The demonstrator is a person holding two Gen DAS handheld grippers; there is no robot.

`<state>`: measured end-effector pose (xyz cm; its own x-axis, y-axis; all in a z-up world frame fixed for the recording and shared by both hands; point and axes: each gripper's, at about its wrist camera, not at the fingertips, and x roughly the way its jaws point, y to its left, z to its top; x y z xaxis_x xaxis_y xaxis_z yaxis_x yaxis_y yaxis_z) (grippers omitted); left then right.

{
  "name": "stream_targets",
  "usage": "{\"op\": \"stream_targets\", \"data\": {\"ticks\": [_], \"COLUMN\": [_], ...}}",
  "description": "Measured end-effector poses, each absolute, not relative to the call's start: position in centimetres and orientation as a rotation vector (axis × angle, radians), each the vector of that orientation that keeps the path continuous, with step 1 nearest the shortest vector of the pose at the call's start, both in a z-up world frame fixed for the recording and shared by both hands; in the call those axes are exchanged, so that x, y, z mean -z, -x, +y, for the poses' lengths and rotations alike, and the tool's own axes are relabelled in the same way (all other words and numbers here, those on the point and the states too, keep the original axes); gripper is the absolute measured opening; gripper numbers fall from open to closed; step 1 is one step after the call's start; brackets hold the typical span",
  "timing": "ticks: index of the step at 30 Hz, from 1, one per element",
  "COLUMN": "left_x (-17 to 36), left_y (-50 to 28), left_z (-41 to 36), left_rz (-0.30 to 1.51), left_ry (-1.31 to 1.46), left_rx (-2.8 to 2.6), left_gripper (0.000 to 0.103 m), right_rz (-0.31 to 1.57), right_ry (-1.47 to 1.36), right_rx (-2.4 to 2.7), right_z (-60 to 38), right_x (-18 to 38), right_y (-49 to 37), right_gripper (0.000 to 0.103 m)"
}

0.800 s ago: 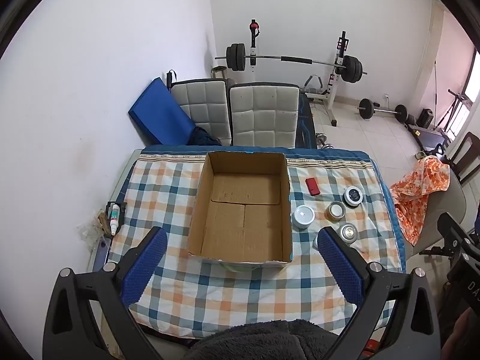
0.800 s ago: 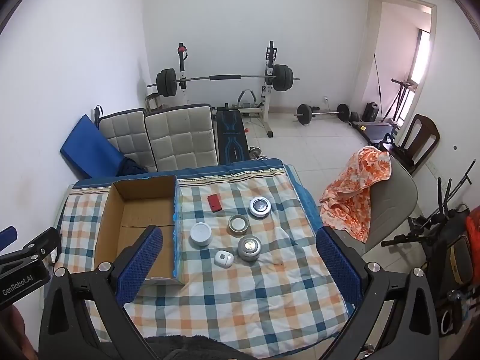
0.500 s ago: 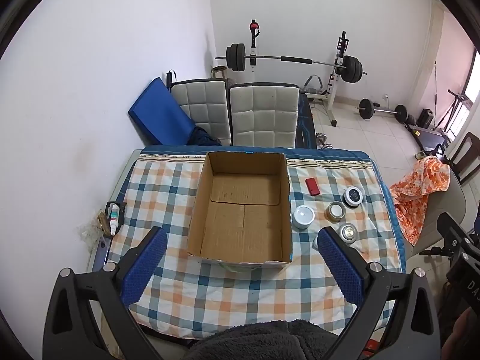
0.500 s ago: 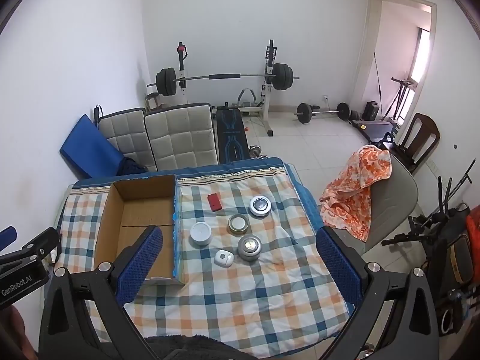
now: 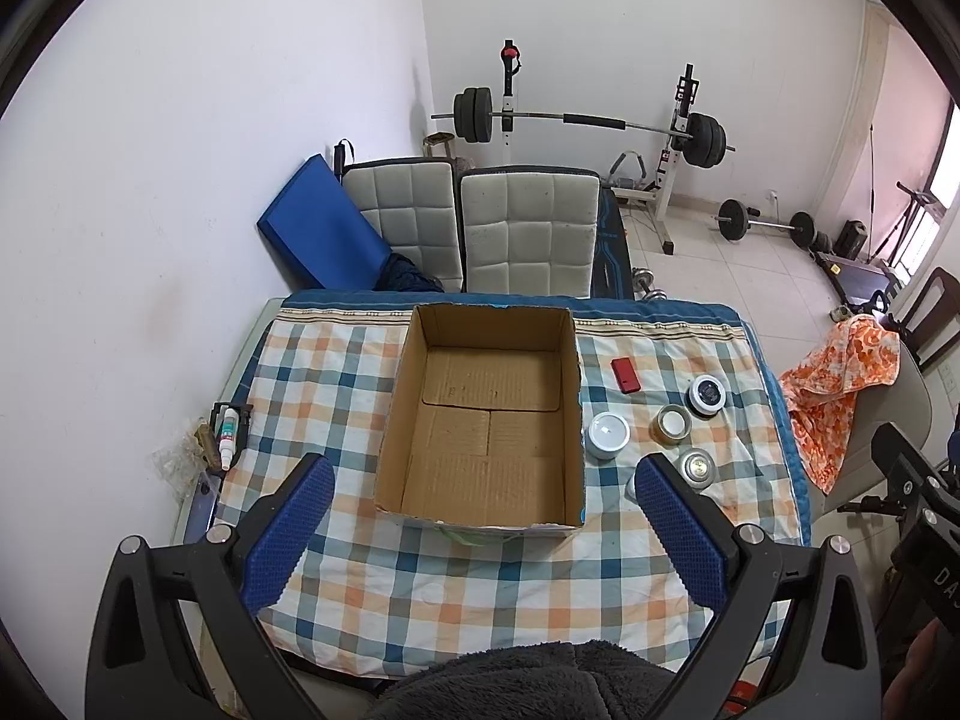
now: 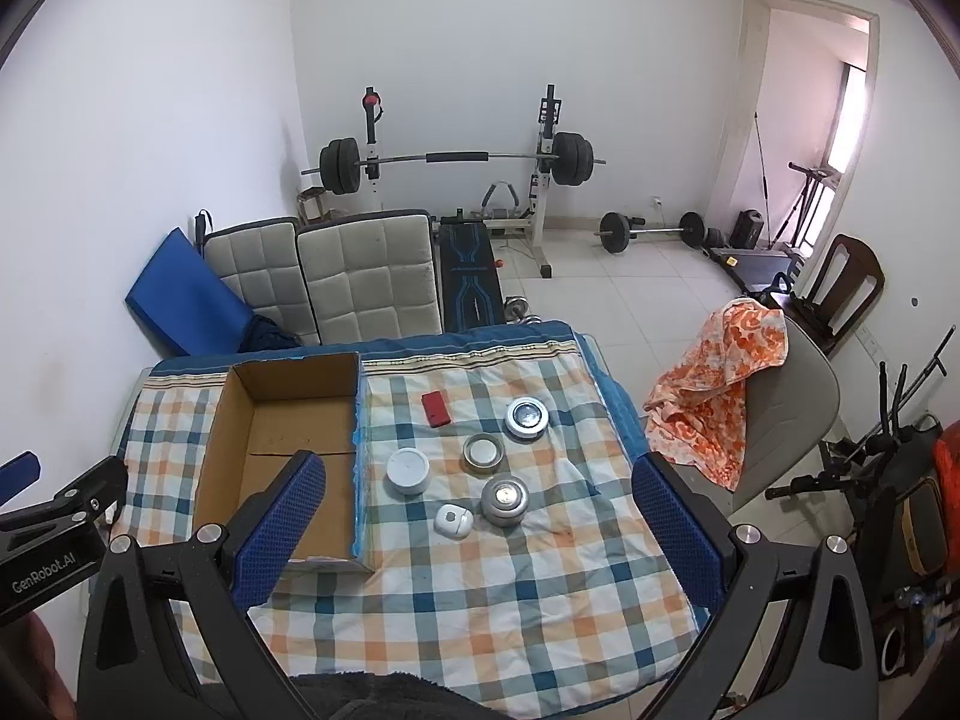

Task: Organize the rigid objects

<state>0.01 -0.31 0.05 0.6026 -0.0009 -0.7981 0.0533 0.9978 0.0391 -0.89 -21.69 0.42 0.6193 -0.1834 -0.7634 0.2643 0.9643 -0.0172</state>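
An empty cardboard box stands on the checked tablecloth; it also shows in the right wrist view. To its right lie a red flat case, a white round jar, a clear-lidded tin, a silver tin, a shiny metal tin and a small white case. My left gripper is open and empty, high above the table's front edge. My right gripper is open and empty, high above the table, to the right of the left one.
A small tray with a tube sits at the table's left edge. Two padded chairs and a blue mat stand behind the table. A chair with an orange cloth is at the right. Weights equipment fills the back.
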Motion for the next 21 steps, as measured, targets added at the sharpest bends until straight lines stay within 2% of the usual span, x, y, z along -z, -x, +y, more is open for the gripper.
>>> {"op": "stream_targets", "data": {"ticks": [21], "left_x": [-0.21], "left_y": [-0.05], "left_z": [0.05], "left_rz": [0.899], "left_ry": [-0.06], "left_rx": [0.022], "left_gripper": [0.103], "right_rz": [0.859], "right_ry": [-0.095], "right_rx": [0.253], "right_z": [-21.36], "right_x": [-1.44], "right_y": [0.49], "right_gripper": [0.103]}}
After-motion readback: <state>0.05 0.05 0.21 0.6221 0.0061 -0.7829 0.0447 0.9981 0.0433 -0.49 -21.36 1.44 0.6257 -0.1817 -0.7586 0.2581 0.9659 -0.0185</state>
